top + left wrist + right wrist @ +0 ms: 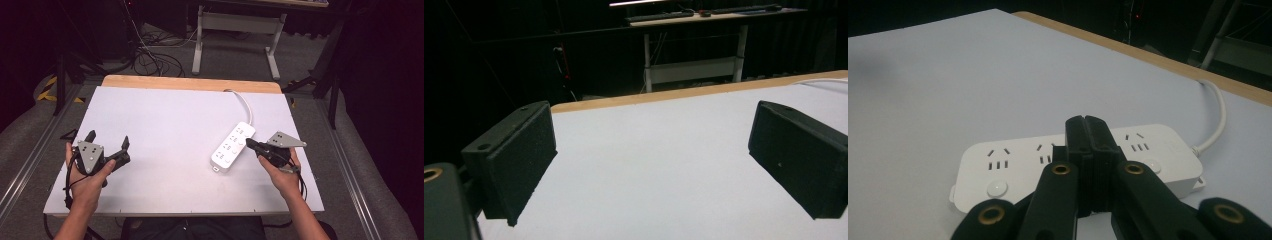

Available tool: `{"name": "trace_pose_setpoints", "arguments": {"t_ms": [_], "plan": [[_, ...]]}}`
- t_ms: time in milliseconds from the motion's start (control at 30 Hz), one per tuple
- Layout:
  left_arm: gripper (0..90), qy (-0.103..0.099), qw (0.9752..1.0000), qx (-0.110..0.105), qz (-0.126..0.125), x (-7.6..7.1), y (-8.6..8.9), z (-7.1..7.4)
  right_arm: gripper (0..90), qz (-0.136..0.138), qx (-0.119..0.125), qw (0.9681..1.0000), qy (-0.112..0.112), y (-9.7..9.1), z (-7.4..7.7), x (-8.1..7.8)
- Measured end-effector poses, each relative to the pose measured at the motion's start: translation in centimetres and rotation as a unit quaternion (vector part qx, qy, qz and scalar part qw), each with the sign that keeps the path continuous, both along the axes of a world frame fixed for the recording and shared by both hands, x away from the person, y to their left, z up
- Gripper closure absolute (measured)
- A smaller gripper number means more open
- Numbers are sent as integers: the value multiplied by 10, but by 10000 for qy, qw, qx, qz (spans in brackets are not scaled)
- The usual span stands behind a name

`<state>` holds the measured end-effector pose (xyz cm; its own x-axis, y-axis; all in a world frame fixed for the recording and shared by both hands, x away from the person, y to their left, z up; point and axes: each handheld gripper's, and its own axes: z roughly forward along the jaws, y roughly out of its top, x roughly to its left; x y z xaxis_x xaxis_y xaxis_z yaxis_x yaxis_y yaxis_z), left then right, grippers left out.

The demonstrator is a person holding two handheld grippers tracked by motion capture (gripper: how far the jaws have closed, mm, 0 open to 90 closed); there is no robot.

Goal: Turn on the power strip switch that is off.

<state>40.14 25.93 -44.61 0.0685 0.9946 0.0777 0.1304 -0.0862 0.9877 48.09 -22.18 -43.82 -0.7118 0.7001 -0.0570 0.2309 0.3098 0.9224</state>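
Lying flat: white power strip [232,147] (three sockets, buttons).

Both hands in, low over the bench.
Left black two-jaw hand-held gripper [107,143] spread wide; right black hand-held gripper [250,144], jaws pressed together, points left.

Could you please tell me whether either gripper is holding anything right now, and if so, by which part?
Nothing is held. The left gripper is open over the bare table; the right gripper is shut on nothing, tips above the power strip.
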Motion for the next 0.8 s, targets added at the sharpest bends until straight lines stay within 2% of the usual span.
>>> {"name": "trace_pose_setpoints", "arguments": {"t_ms": [800], "plan": [[58, 20, 9999, 3, 108, -6, 5, -1, 900, 144, -171, 9996, 180, 11, -6, 8]]}}
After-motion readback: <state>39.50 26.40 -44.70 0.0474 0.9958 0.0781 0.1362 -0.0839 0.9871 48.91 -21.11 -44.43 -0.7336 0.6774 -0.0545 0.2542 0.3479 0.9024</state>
